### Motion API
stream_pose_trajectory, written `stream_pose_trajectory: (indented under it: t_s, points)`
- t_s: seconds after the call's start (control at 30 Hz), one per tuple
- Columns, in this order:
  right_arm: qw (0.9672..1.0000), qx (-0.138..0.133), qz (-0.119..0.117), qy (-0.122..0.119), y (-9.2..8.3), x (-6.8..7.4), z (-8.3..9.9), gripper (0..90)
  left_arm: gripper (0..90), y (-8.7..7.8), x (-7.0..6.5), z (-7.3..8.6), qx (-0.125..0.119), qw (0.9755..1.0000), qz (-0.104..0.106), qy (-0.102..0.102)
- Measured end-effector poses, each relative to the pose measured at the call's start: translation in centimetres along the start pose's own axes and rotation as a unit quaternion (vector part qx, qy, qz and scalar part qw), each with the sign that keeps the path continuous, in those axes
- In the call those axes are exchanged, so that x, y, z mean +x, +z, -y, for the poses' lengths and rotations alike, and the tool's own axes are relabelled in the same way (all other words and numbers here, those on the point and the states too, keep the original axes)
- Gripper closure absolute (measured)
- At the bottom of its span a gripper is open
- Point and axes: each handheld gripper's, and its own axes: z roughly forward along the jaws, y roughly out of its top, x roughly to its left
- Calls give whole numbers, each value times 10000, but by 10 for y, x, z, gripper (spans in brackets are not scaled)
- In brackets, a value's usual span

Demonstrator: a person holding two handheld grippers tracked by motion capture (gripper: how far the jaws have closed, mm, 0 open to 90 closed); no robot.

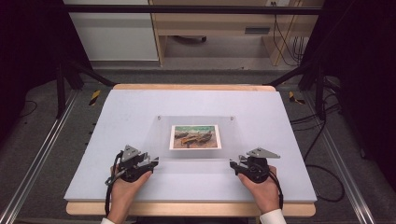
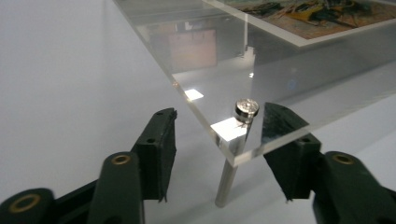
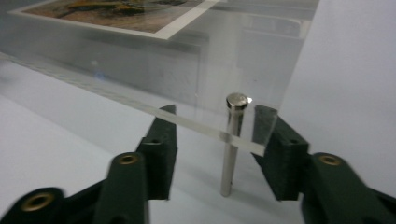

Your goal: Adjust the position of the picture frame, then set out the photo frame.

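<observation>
Both tools spread, pinching nothing: left tool (image 1: 154,162) and right tool (image 1: 232,164) each straddle a metal standoff pin (image 2: 229,175) under the acrylic frame's (image 1: 196,156) near corners, apparently to support it.

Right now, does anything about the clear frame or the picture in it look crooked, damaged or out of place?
Nothing stands out. The clear acrylic frame sits level on its metal posts, the picture lies square inside it, and both tongs, left and right, are open around the near corner posts.
</observation>
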Motion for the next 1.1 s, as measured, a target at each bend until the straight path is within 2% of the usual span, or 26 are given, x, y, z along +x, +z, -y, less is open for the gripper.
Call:
stream_pose_trajectory:
  t_s: [0.03, 0.07, 0.1, 0.13, 0.17, 0.2, 0.23, 0.33, 0.47, 0.5, 0.6, 0.7, 0.83, 0.9, 0.93, 0.97, 1.0, 1.03, 1.1]
  points:
    - [9999, -15, 111, -106, -4, 0, 1, 381, 326, -2, 0, 0, -5, 10000, 38, 11]
    - [9999, -15, 111, -106, -4, 0, 1, 381, 326, -3, 0, -1, -18, 9999, 116, 26]
    - [9998, -58, 129, -100, -10, -1, 3, 322, 245, -5, 0, -1, -36, 9999, 157, 40]
    - [9998, -58, 129, -100, -10, -1, 3, 322, 200, -5, 0, -1, -36, 9999, 157, 40]
    - [9998, -95, 137, -78, -13, -1, 4, 296, 200, -6, -1, -1, 10, 9998, 162, 79]
    - [9998, -134, 160, -77, -16, -2, 5, 272, 157, -6, -1, -1, 61, 9997, 188, 112]
    - [9997, -189, 149, -33, -20, -4, 5, 244, 112, -9, -1, 0, 36, 9997, 177, 141]
    - [9996, -234, 160, 28, -24, -5, 6, 213, 73, -14, -1, -2, -37, 9996, 228, 141]
    - [9994, -293, 160, 77, -27, -7, 6, 184, 60, -17, 1, -3, -68, 9997, 175, 155]
    - [9993, -336, 154, 97, -27, -8, 5, 159, 60, -19, 4, -4, -113, 9996, 243, 128]
    - [9991, -397, 139, 111, -28, -8, 3, 119, 60, -22, 6, -7, -226, 9993, 239, 164]
    - [9986, -518, 58, 42, -29, -6, 0, 86, 61, -23, 9, -9, -281, 9992, 197, 184]
    - [9979, -649, 47, -51, -31, -4, -6, 89, 65, -25, 10, -14, -348, 9989, 266, 180]
    - [9974, -712, 61, -110, -30, -3, -13, 116, 69, -24, 10, -22, -369, 9987, 300, 191]
    - [9974, -712, 61, -110, -30, -3, -13, 116, 69, -24, 10, -22, -369, 9987, 300, 191]
    - [9975, -686, 22, -159, -28, -2, -21, 137, 74, -20, 11, -28, -341, 9984, 385, 213]
    - [9975, -686, 22, -159, -28, -2, -21, 137, 78, -20, 11, -28, -341, 9984, 385, 213]
    - [9976, -666, -36, -159, -24, -4, -29, 155, 80, -17, 12, -32, -301, 9984, 409, 228]
    - [9977, -648, -83, -170, -22, -4, -32, 164, 84, -13, 16, -38, -330, 9985, 398, 162]
